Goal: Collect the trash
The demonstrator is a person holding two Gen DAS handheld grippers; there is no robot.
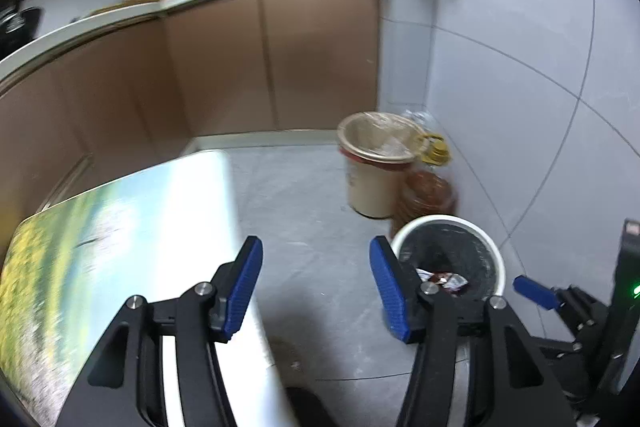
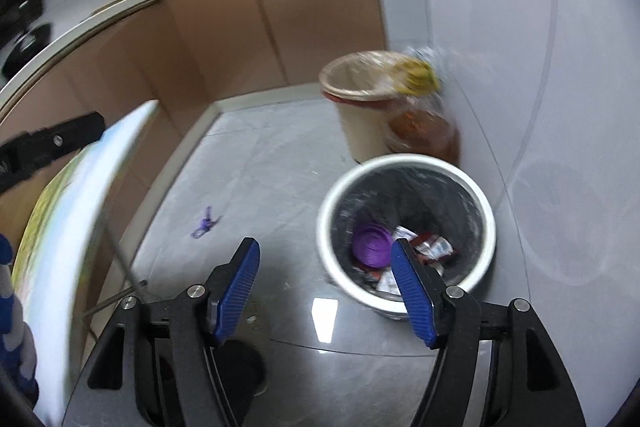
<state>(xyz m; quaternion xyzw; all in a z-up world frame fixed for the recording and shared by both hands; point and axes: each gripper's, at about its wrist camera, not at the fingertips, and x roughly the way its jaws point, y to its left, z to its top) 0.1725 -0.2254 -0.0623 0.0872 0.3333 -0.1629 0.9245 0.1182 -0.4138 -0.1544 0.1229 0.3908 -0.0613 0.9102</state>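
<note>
Behind the spread, empty right tool (image 2: 325, 289), bin (image 2: 408, 163) wrappers (image 2: 434, 247) half hidden; left tool (image 1: 316, 291) likewise spread.

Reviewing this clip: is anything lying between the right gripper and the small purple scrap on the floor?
Nothing visible does. The right gripper is open and empty, and the purple scrap lies on bare grey floor ahead and to its left. The table edge is further left, the white bin to the right.

Open grey floor (image 2: 256, 179) lay ahead of me, wide enough to pass — only a small purple scrap (image 2: 205, 223) on it. To my left the table edge (image 2: 100, 195) crowded in; to the right the white bin (image 2: 406, 227), the beige bin (image 2: 360, 107) beyond, and the wall (image 2: 540, 67) closed that side off.
</note>
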